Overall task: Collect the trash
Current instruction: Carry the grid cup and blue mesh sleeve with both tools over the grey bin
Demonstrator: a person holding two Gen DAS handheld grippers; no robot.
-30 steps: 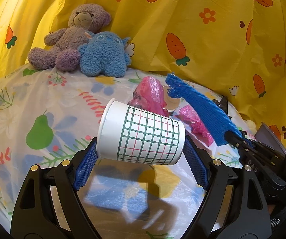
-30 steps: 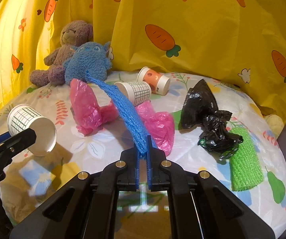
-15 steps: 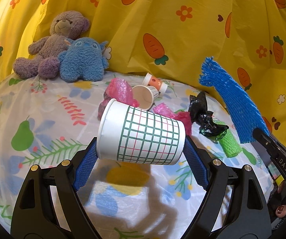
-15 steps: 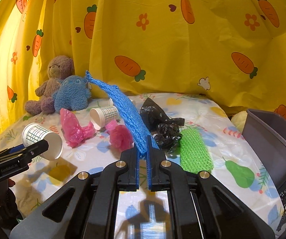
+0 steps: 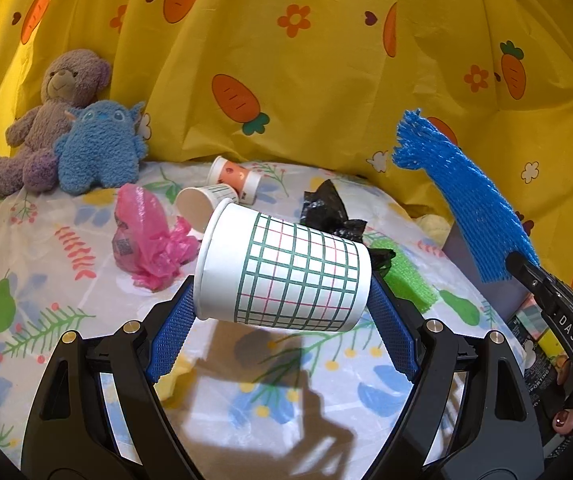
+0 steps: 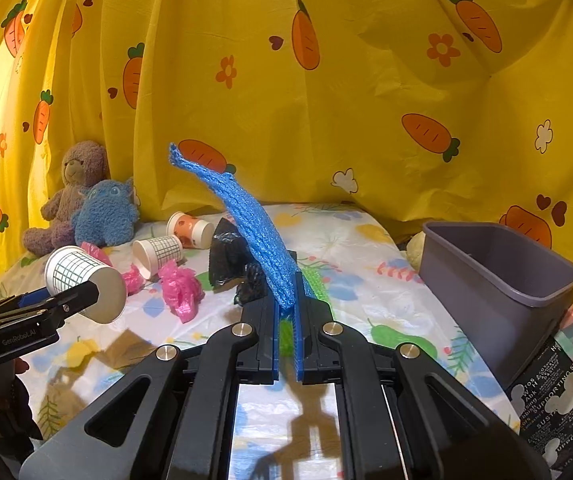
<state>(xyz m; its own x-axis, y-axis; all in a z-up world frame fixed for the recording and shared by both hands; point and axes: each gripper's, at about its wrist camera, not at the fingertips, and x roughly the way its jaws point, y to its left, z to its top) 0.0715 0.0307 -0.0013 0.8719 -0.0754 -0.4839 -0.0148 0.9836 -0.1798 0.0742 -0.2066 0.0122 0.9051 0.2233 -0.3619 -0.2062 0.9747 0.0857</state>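
Observation:
My left gripper (image 5: 282,312) is shut on a white paper cup with a green grid (image 5: 286,276), held sideways above the bed; the same cup (image 6: 82,280) shows at the left of the right wrist view. My right gripper (image 6: 287,308) is shut on a blue foam net sleeve (image 6: 254,224) that sticks up and away from it, also seen as the blue sleeve (image 5: 462,200) at the right of the left wrist view. A grey bin (image 6: 494,276) stands open at the right edge of the bed.
On the floral sheet (image 6: 350,240) lie crumpled pink bags (image 5: 146,236), another grid cup (image 5: 202,200), an orange cup (image 5: 234,174), a black bag (image 5: 326,212) and a green net sleeve (image 5: 406,276). Two plush toys (image 5: 66,128) sit at the back left. A yellow carrot curtain (image 6: 326,120) hangs behind.
Both grippers have swung to the right with their loads; the grey bin has come fully into the right wrist view and the blue sleeve now stands higher against the curtain.

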